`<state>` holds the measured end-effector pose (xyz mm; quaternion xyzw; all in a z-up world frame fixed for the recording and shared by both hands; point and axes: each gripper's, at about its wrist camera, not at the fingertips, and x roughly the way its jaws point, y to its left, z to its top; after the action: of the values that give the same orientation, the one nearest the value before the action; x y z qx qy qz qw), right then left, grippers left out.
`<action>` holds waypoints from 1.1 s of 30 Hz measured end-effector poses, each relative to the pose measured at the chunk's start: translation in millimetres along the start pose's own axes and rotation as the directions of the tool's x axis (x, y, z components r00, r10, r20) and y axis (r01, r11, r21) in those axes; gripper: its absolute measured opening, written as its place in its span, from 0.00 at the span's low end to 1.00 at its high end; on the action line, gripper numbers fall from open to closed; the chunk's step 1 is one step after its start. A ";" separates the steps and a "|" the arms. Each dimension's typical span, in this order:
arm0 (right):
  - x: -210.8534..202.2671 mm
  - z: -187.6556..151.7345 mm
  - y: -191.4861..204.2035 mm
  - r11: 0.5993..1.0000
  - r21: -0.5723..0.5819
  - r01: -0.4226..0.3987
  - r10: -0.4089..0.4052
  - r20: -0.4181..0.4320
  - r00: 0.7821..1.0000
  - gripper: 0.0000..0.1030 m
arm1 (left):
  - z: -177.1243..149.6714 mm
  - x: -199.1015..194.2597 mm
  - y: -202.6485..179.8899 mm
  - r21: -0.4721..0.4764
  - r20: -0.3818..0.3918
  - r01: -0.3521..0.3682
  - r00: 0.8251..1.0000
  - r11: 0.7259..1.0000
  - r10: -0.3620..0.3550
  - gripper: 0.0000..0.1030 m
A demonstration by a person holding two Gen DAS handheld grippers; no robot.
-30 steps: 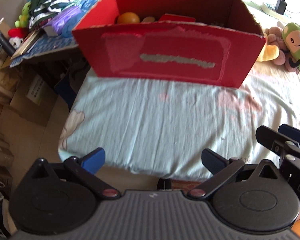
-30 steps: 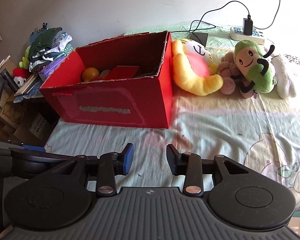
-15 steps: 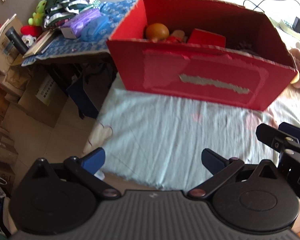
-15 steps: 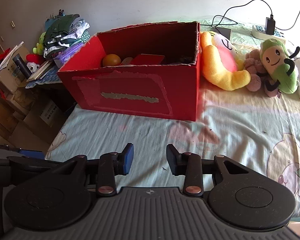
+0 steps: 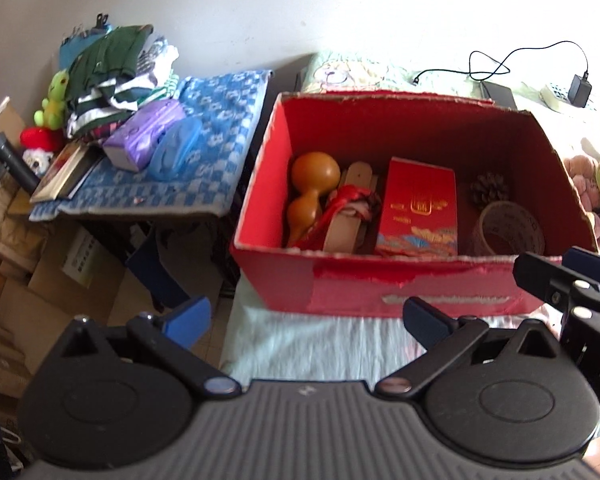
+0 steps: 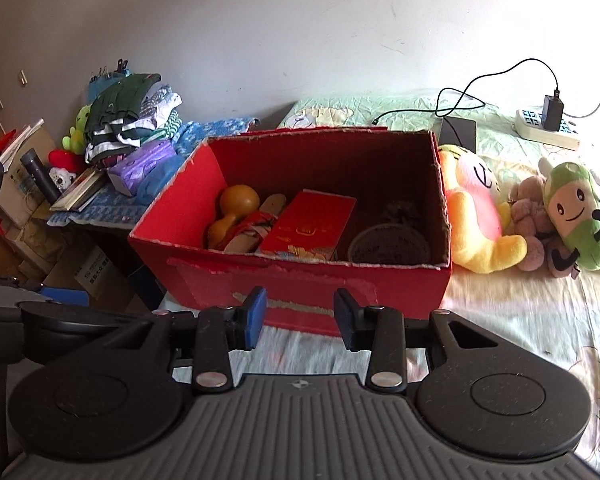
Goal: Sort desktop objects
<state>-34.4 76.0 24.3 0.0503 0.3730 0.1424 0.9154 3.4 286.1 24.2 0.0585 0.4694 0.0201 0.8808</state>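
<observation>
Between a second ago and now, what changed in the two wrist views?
Both cameras rose toward the red box, so its contents now show: gourd, red packet, tape roll. Right gripper is opening slightly, empty. Left gripper stays open and empty.

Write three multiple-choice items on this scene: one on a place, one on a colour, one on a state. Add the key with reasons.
1. Where does the brown gourd lie in the red cardboard box?
A. left end
B. right end
C. outside it

2. What colour is the flat rectangular packet in the box?
A. blue
B. red
C. white

3. How does the left gripper stand?
A. shut on the roll of tape
B. open, holding nothing
C. shut on the pine cone

Key: 1 A, the gourd lies against the box's left wall; 2 B, the packet is red with gold print; 3 B, the pads stand far apart over the bed sheet, nothing between them.
</observation>
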 end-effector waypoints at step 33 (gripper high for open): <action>57.1 79.4 -24.9 0.986 0.107 0.130 -0.121 -0.083 0.989 0.73 | 81.1 39.9 -18.1 0.027 -0.069 0.016 0.997 1.000 -0.014 0.99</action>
<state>65.3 70.4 38.1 0.0727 0.4175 0.0650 0.9034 92.6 264.9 34.0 0.0665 0.5002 0.0089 0.8633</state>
